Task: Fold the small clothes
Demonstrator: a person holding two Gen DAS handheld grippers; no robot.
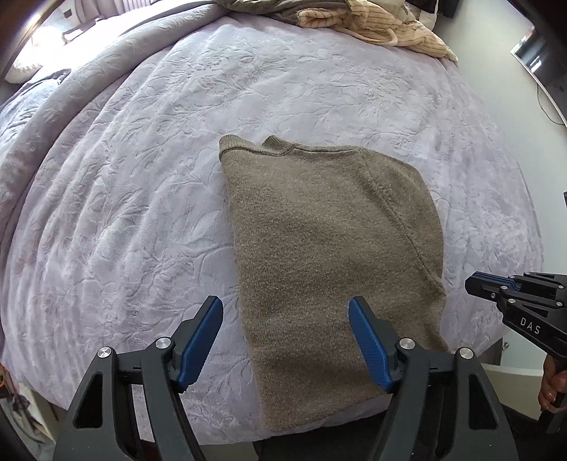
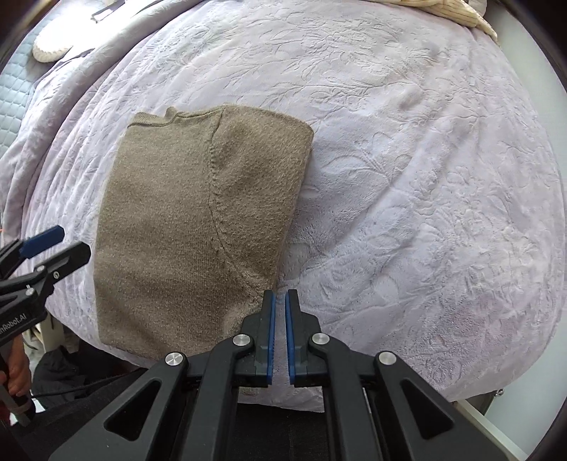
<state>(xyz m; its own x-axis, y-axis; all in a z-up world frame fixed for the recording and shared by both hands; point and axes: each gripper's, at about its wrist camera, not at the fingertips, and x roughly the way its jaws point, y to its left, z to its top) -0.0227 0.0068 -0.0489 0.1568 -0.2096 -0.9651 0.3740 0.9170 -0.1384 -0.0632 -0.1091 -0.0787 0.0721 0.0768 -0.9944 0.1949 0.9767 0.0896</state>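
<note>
A soft brown knitted sweater [image 1: 329,255], folded, is laid flat on the pale purple flowery blanket [image 1: 141,198]. The left gripper [image 1: 285,340] is held over its 6 o'clock end, jaws spread wide, nothing pinched. The right gripper [image 2: 280,333] is seen at the sweater's 5 o'clock corner, jaws almost pressed together, empty.

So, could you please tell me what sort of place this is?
Most likely a bedroom: a brown sweater lies on a bed under a lilac embossed bedspread, with more clothes piled at its far end.
</note>
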